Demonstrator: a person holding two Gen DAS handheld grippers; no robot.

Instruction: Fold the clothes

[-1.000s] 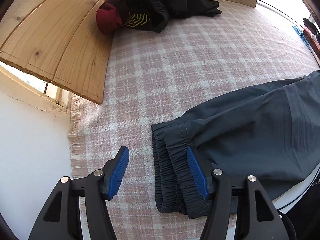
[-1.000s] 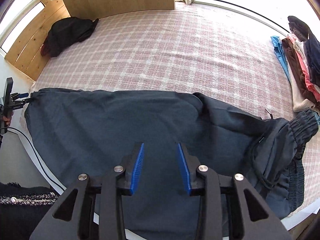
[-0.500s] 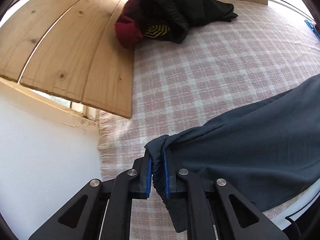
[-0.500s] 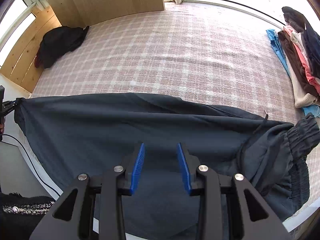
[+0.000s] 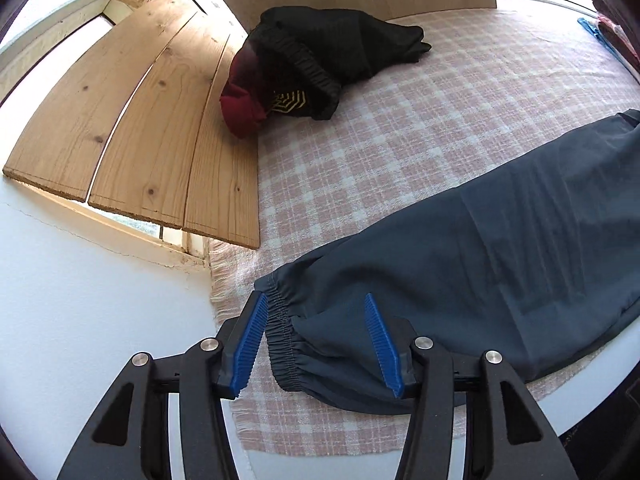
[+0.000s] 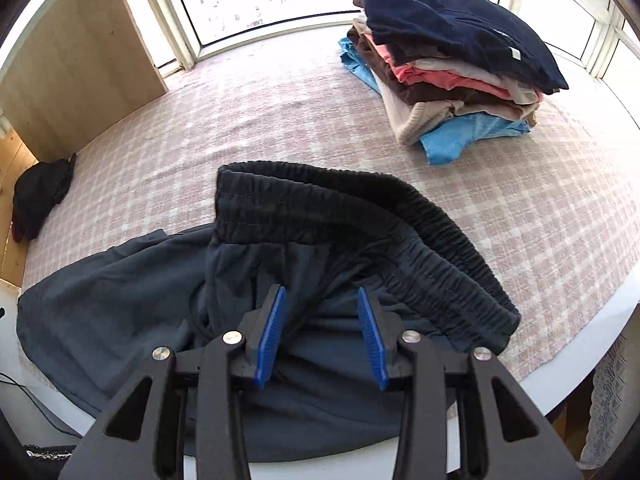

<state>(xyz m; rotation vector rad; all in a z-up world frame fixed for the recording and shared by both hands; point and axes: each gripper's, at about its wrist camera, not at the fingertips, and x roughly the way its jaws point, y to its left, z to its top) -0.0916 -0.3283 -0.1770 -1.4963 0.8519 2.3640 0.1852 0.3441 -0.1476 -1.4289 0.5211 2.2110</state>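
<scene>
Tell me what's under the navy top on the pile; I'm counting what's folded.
Under the navy top: pink, beige, brown and blue folded clothes. How many lie hidden between them cannot be told.

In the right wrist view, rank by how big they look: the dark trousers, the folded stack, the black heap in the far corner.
1. Trousers, largest, though nearest the camera.
2. Folded stack.
3. Black heap, smallest, but farthest away, so its true size is unsure.
</scene>
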